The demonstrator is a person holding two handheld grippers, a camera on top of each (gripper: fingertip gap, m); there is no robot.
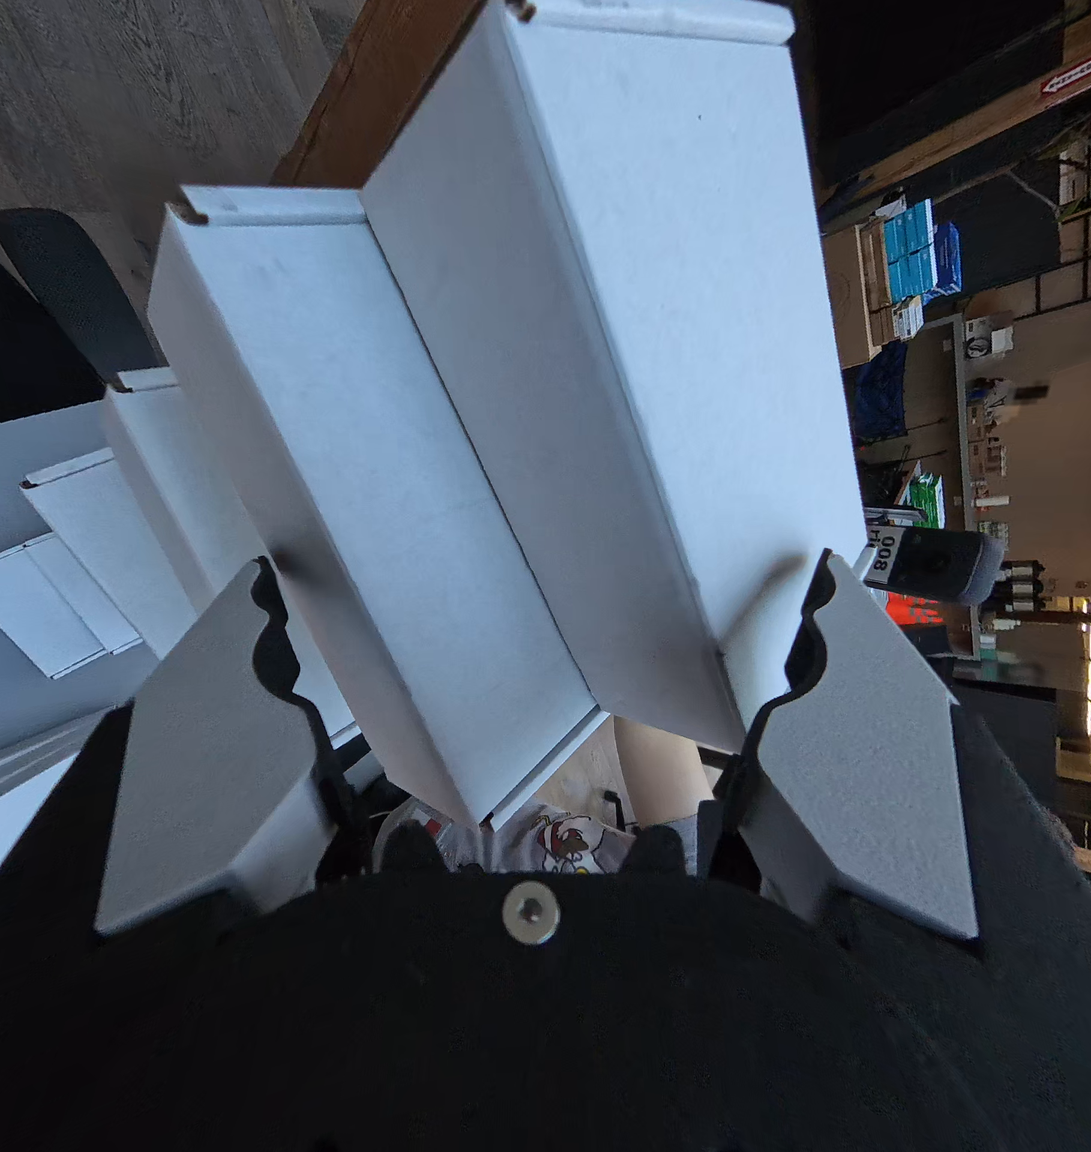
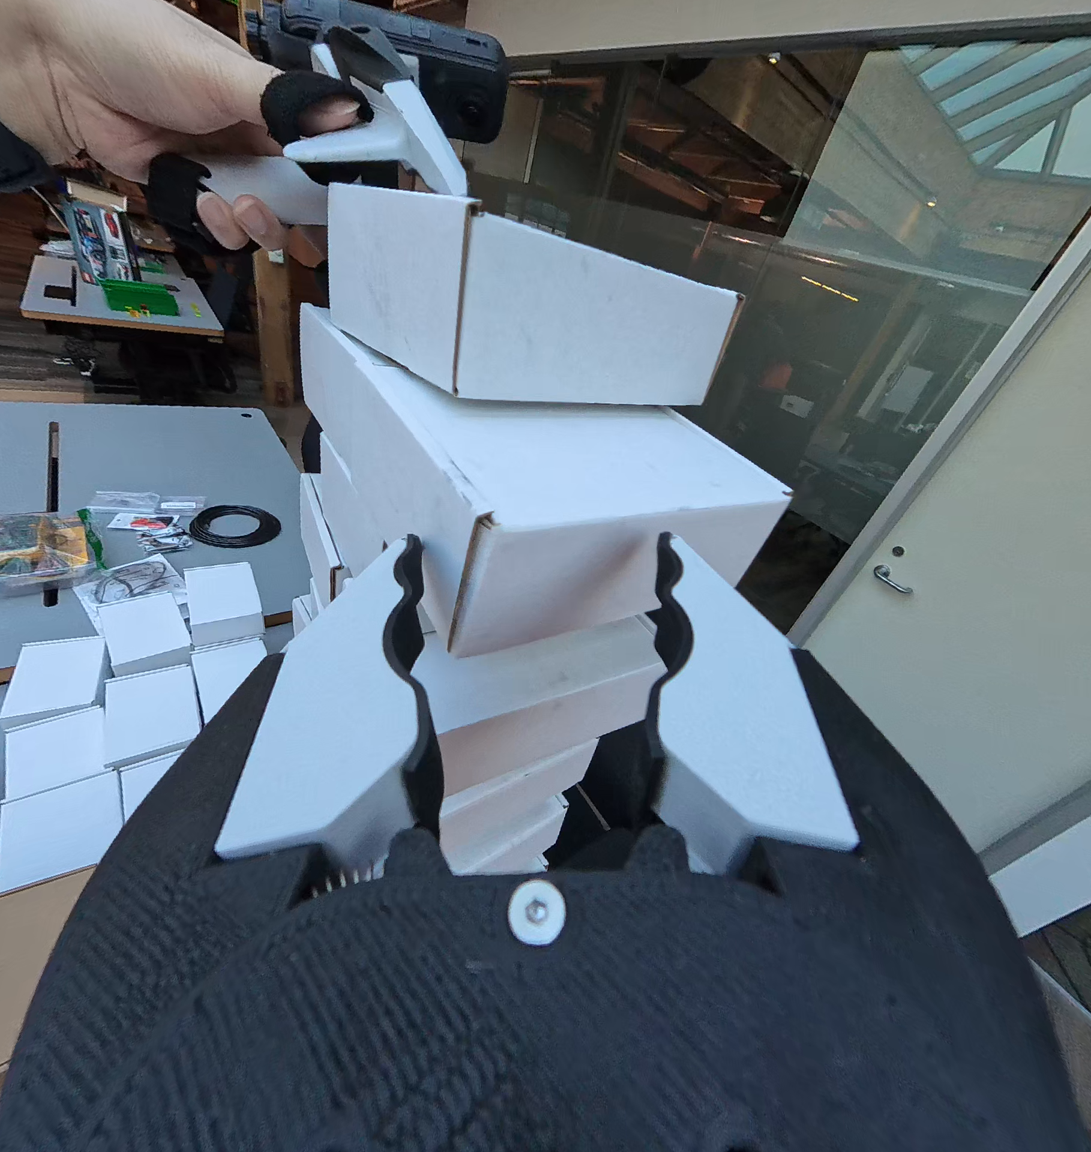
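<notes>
White mailer boxes are stacked crookedly in front of you, each one skewed on the one below. Your right gripper [image 2: 540,548] is spread wide around the lower large box [image 2: 593,536], apparently not pinching it. Above, the small top box [image 2: 530,312] overhangs, and your left gripper [image 1: 546,567] stands released about its corner. Nudge either box sideways and the tower could topple onto the small cartons [image 2: 144,673] crowding the grey table [image 2: 156,449] beyond.
</notes>
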